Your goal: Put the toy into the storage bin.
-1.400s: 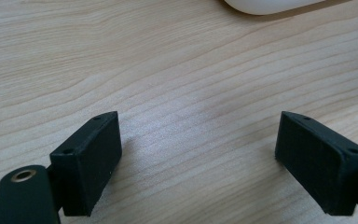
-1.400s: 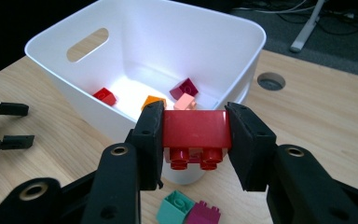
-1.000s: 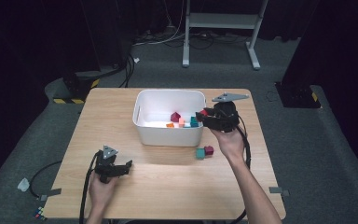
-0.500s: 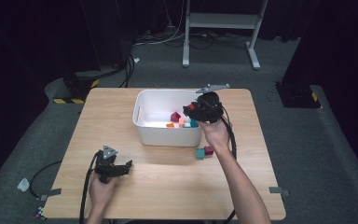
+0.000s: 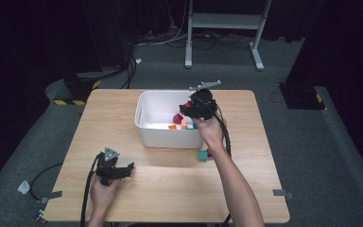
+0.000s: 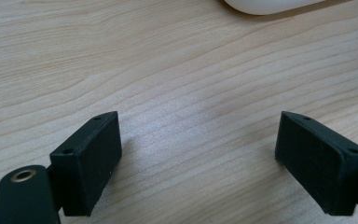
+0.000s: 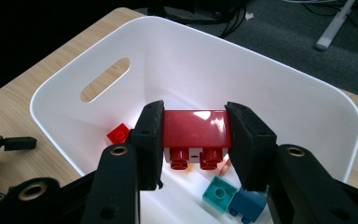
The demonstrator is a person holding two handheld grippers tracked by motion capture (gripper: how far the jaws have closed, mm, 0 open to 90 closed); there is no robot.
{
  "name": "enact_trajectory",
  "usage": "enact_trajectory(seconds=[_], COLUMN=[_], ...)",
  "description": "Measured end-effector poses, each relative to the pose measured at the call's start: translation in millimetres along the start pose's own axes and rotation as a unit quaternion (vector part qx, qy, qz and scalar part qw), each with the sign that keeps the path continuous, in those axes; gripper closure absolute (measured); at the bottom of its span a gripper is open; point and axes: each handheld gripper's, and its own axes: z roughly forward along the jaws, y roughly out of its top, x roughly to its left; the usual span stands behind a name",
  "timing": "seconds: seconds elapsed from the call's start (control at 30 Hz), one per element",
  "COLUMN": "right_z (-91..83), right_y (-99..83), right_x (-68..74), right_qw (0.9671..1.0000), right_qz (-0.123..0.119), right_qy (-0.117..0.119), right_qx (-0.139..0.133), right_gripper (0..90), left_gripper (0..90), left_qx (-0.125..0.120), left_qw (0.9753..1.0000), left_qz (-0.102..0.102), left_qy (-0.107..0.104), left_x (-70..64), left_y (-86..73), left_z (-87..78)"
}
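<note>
A red brick (image 7: 195, 128) hangs studs-down over the inside of the white bin (image 7: 279, 74), with my right gripper (image 7: 195, 121) shut on it. In the high view that right gripper (image 5: 187, 108) is above the right part of the bin (image 5: 144, 125). On the bin's floor lie a small red brick (image 7: 119, 133), a teal brick (image 7: 219, 192), a blue brick (image 7: 247, 205) and a few more coloured bricks (image 5: 178, 120). My left gripper (image 5: 126, 169) rests low over the front left of the table, open with nothing between its fingers (image 6: 91, 161).
A teal block (image 5: 202, 155) lies on the wooden table (image 5: 170, 198) just in front of the bin, partly behind the right forearm, with a red piece beside it. The bin's lower edge (image 6: 270, 4) lies ahead of the left gripper. Cables and a metal stand are on the floor beyond.
My right gripper has moved left from the bin's right rim to above its inside, carrying the red brick. The left gripper has stayed put.
</note>
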Motion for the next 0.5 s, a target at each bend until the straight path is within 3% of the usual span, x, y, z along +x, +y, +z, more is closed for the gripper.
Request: enact_trajectory(seconds=[0.5], right_z=[16.7], right_y=[0.4], right_x=[3.2], right_qw=[0.9999], right_qz=[-0.003], right_qy=[-0.001], right_qx=[0.015], right_gripper=[58.4], left_gripper=[14.6], left_qx=[0.0], left_qw=[1.0], left_qz=[0.0], left_qy=[0.0], left_x=[0.0], left_y=[0.0], left_z=[0.0])
